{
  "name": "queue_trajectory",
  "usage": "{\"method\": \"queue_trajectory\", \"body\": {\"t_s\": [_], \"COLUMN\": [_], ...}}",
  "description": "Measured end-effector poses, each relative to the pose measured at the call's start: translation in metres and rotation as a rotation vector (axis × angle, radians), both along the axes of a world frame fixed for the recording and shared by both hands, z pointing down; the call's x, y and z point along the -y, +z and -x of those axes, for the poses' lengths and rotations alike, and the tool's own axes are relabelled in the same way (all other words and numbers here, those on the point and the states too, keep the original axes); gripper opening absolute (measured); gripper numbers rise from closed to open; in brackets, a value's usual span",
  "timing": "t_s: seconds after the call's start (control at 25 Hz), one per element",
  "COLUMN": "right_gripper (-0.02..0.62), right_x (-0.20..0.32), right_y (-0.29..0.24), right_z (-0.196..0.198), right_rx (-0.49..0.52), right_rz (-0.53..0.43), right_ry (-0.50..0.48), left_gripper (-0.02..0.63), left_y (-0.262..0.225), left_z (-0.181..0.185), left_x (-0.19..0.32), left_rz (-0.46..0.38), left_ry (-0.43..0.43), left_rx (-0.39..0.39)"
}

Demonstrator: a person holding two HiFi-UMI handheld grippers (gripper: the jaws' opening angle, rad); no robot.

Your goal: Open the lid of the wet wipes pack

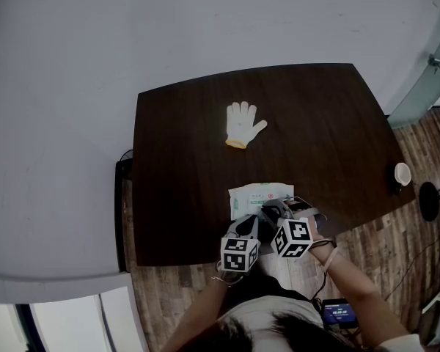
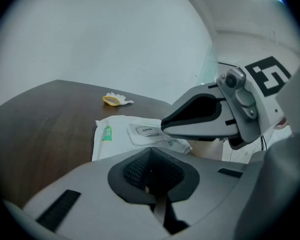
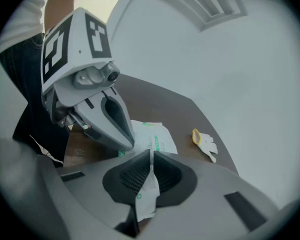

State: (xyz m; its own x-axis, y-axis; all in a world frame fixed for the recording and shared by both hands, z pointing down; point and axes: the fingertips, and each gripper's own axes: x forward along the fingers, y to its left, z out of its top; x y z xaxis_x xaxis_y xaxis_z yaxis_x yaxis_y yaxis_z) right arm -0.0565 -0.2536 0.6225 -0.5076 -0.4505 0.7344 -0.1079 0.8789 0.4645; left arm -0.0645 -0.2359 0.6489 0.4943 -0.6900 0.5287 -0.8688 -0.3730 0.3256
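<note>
- Table [image 1: 191, 138] of dark wood fills the middle of the head view, with plank flooring [image 1: 381, 248] on your side.
- Wet wipes pack [image 1: 253, 195], white with green print, lies flat near the table's front edge, directly in front of you. Its lid flap [image 2: 146, 131], marked OPEN, lies flat and closed on top.
- Your right gripper [image 3: 151, 156] is at the pack's near right side. Its fingers are pinched narrow on a thin white, green-printed edge of the pack.
- Your left gripper [image 2: 151, 154] sits just beside it at the pack's near left corner, fingers together. Nothing shows clearly between them.
- White glove [image 1: 243, 125] with a yellow cuff lies flat mid-table, well beyond the pack.
- Small white cup [image 1: 402, 173] stands at the table's right edge, well apart from everything else.
</note>
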Motion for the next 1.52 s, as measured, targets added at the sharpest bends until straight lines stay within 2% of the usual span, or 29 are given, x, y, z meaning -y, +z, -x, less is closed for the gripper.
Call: {"method": "queue_trajectory", "body": {"t_s": [0.4,1.52], "right_gripper": [0.020,0.043], "right_x": [0.024,0.084], "right_y": [-0.026,-0.031], "right_z": [-0.002,0.001], "right_rx": [0.103,0.241], "right_rz": [-0.016,0.034], "right_ry": [0.076,0.233], "left_gripper": [0.018,0.018], "left_y": [0.001,0.000], "left_z": [-0.002,-0.003], "left_x": [-0.001,-0.001], "left_rz": [0.000,-0.002], "left_ry": [-0.001,0.020], "left_rx": [0.005,0.011]}}
